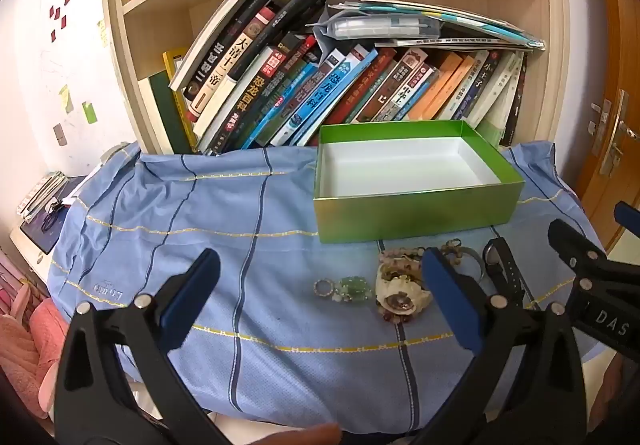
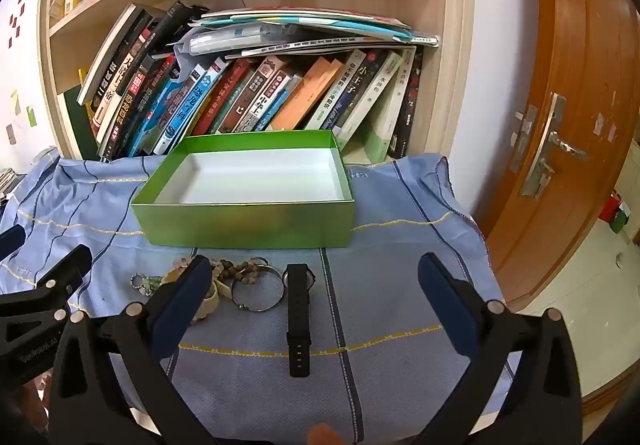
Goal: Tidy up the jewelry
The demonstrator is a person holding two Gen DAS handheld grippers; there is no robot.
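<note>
An empty green box (image 1: pixel 412 211) (image 2: pixel 244 227) with a white inside stands on the blue cloth. In front of it lie a green bead keyring (image 1: pixel 344 289) (image 2: pixel 144 282), a shell with bead bracelets (image 1: pixel 400 291) (image 2: pixel 212 297), silver bangles (image 2: pixel 256 291) (image 1: pixel 474 265) and a black watch (image 2: pixel 299 319) (image 1: pixel 505 271). My left gripper (image 1: pixel 320 293) is open, above the cloth, with the keyring between its fingers. My right gripper (image 2: pixel 316 297) is open, with the watch and bangles between its fingers.
A wooden bookshelf (image 1: pixel 132 85) (image 2: pixel 452 65) full of leaning books stands right behind the box. An orange door (image 2: pixel 560 125) is on the right. The cloth-covered table (image 1: pixel 160 205) ends at the left, with clutter and pink slippers (image 1: pixel 24 345) beyond.
</note>
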